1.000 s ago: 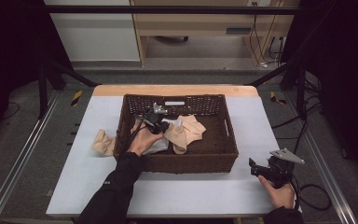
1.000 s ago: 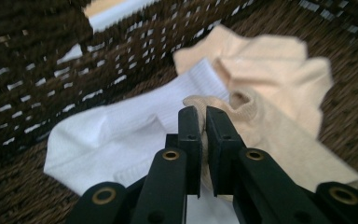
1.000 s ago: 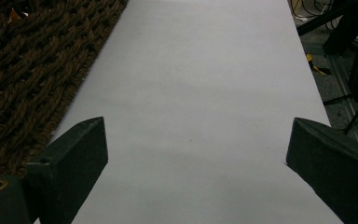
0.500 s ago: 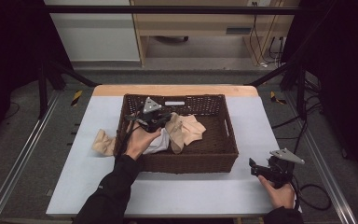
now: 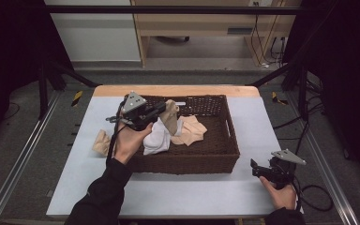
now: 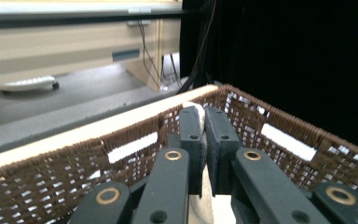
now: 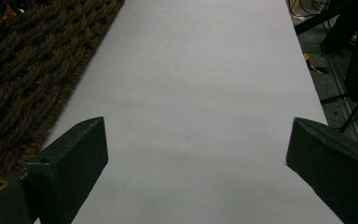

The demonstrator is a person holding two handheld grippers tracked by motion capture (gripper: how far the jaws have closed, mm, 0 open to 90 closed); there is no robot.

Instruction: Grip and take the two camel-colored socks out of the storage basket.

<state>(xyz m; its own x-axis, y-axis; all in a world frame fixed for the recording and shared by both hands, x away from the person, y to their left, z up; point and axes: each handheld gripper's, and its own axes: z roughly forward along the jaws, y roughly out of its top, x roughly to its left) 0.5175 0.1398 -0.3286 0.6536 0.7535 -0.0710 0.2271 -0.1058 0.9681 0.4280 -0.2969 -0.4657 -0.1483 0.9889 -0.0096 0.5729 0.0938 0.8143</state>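
Observation:
A brown wicker basket (image 5: 225,140) stands mid-table with cloths in it. My left gripper (image 5: 163,108) hovers over the basket's left part, shut on a tan cloth (image 5: 171,117) that it holds up. In the left gripper view the jaws pinch a pale fold of that cloth (image 6: 203,140) in front of the basket's far wall (image 6: 121,154). A white cloth (image 5: 157,138) hangs just below, over the hand. A peach cloth (image 5: 192,131) lies on the basket floor. My right gripper (image 5: 255,169) rests open near the table's front right corner, nothing between its jaws (image 7: 196,140).
Another peach cloth (image 5: 101,142) lies on the white tabletop (image 5: 258,122) left of the basket. The basket's woven side (image 7: 28,70) is to the left in the right gripper view. Black frame posts and cables stand around the table.
My left gripper has risen and shifted left over the basket, lifting the tan cloth with it. The right gripper has stayed put.

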